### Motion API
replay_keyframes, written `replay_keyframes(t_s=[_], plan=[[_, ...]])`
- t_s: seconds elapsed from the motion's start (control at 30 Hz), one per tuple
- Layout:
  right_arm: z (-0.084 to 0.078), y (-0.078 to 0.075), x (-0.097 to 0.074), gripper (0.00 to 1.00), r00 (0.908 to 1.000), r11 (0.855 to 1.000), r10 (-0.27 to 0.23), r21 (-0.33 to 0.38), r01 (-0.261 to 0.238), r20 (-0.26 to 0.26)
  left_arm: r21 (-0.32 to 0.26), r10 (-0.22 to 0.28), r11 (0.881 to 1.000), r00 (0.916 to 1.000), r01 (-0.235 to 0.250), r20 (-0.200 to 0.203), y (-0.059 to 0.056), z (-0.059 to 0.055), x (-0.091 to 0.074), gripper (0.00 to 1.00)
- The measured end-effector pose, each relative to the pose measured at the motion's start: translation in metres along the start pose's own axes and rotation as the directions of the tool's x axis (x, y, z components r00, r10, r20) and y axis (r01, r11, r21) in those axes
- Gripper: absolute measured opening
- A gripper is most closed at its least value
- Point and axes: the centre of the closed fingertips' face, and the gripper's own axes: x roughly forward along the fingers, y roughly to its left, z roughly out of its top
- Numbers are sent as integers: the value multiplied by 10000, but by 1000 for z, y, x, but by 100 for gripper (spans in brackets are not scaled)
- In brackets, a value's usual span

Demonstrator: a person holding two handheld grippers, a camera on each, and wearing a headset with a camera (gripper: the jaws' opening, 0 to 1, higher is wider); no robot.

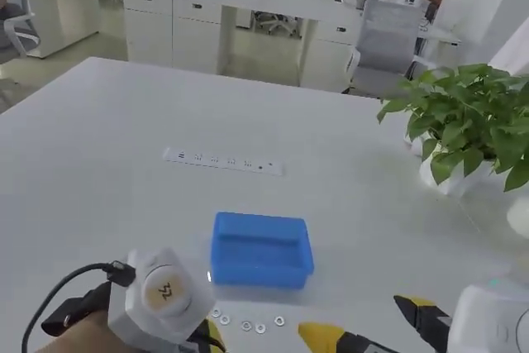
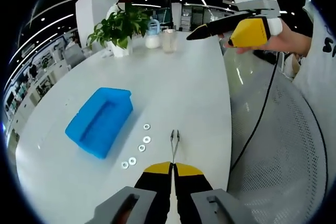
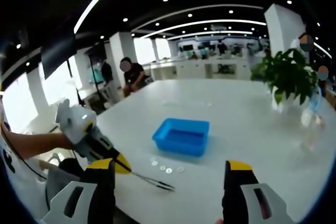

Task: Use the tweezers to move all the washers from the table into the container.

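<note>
A blue rectangular container (image 1: 261,250) sits open on the white table (image 1: 124,146), also seen as the container (image 2: 100,120) and the container (image 3: 182,136). Several small metal washers (image 1: 260,327) lie in a loose row just in front of it; the washers (image 2: 144,144) are left of the tweezer tips. My left gripper (image 2: 172,170) is shut on thin metal tweezers (image 2: 174,144), which point forward above the table. The left gripper (image 1: 208,338) is at the bottom left. My right gripper (image 3: 169,164) stands open with nothing between its jaws, and the right gripper (image 1: 372,324) hovers at the lower right.
A power strip (image 1: 223,160) lies behind the container. A potted plant (image 1: 471,121) stands at the right, with cups (image 2: 169,40) beyond it. The table's near edge (image 2: 230,129) is close to the washers. A cable (image 1: 50,295) trails from the left gripper.
</note>
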Motion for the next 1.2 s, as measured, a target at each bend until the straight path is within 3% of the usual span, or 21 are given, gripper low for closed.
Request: replay_keyframes(t_s=[0.17,0.3,0.63,0.77,0.8,0.9,1.0,1.1,1.2], plan=[[-2,6,1,82,9994,9989,348,319,-348,7,176,319,9993,9991,-324,288,2,14,-11,0],[-5,10,3,78,9985,9980,545,318,-543,-49,129,523,9985,9955,-534,792,4,27,-22,0],[-27,35,13,54,9824,9857,1683,239,-1669,-804,274,473,9984,9947,-500,915,4,34,-28,0],[-36,51,24,43,9649,9722,2311,-77,-2339,-1249,348,379,9985,9948,-413,941,1,33,-28,0],[-40,57,28,41,9552,9636,2578,-333,-2651,-1455,460,351,9982,9952,-394,909,-1,32,-28,0],[-46,65,39,33,9440,9528,2710,-867,-2909,-1884,651,281,9973,9959,-337,856,-5,33,-28,0],[-48,76,51,23,9224,9213,3166,-1598,-3545,-2211,815,105,9965,9969,-168,779,-10,35,-28,0],[-57,81,69,21,8960,8774,3411,-2458,-4120,-2845,1435,-4,9896,9980,-88,638,-16,36,-28,0],[-71,86,80,19,8607,8441,3674,-2622,-4677,-3525,1574,-110,9875,9989,38,450,-20,37,-29,0]])
